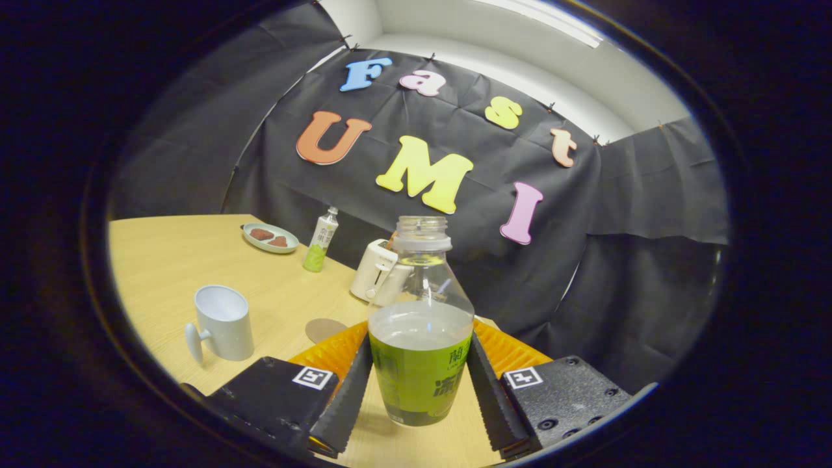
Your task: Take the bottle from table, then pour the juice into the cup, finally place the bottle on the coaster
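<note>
the open, capless juice bottle [420,325] stands between the fingers of the gripper [419,383], its green-labelled lower half pressed on both sides by the ridged pads, so the claw is clenched on it. whether its base rests on the wooden table [169,253] or hangs just above it, i cannot tell; the whole scene sits tilted. the liquid level lies well up, about at the top of the label, so by my judgement nothing has been poured yet. the grasp looks done, and the carry, the pour and the set-down are all left. the white mug [222,323] stands empty and upright near the table's front edge, beside the left finger. the round brown coaster [325,329] lies bare just beyond the fingers. farther back stand a white toaster [379,272], a small green-and-white bottle [321,240] and a plate [270,237] of brown snacks towards the far edge.
</note>
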`<action>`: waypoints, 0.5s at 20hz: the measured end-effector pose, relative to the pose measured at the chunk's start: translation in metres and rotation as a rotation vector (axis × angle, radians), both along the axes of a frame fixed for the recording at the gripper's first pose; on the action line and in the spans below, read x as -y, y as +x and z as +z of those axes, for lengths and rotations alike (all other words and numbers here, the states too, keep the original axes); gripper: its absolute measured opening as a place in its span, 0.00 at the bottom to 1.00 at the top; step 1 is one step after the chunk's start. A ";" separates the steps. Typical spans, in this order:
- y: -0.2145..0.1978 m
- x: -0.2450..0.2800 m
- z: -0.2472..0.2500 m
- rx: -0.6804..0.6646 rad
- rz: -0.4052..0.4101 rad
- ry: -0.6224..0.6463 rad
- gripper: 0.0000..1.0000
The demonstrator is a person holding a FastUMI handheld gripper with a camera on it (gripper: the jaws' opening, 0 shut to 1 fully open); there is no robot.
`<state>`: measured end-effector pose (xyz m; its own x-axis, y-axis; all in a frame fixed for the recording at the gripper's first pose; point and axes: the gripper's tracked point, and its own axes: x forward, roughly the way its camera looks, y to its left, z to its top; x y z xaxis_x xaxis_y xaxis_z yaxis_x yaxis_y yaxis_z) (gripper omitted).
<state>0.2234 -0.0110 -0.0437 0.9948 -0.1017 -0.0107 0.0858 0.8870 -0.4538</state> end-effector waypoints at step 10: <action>0.009 -0.012 0.013 -0.002 -0.157 -0.404 0.82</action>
